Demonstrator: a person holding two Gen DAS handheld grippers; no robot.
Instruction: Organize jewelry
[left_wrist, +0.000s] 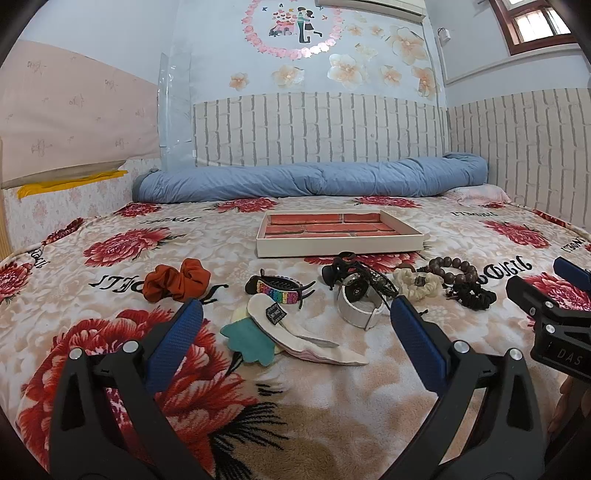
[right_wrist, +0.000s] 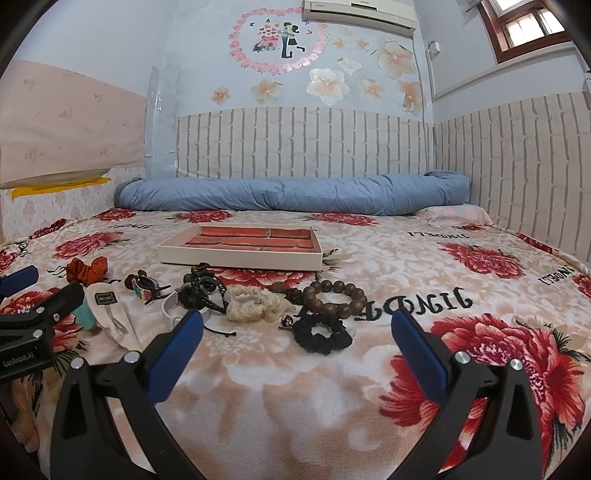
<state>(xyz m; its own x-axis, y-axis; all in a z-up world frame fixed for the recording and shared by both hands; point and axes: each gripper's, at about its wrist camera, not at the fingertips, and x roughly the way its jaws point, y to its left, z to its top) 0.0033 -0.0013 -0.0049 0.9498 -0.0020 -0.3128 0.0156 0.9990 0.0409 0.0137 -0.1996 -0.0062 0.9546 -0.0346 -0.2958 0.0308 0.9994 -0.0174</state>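
A shallow cream tray with a red brick-patterned floor lies on the bed. In front of it runs a row of accessories: an orange scrunchie, a rainbow claw clip, a cream hair clip on teal felt, a white bangle under black cords, a cream scrunchie, a wooden bead bracelet and a black scrunchie. My left gripper is open above the cream clip. My right gripper is open, the black scrunchie between its fingers.
A flowered blanket covers the bed. A rolled blue quilt lies along the brick-papered wall behind the tray, with a pink pillow at its right end. The right gripper's body shows at the left wrist view's right edge.
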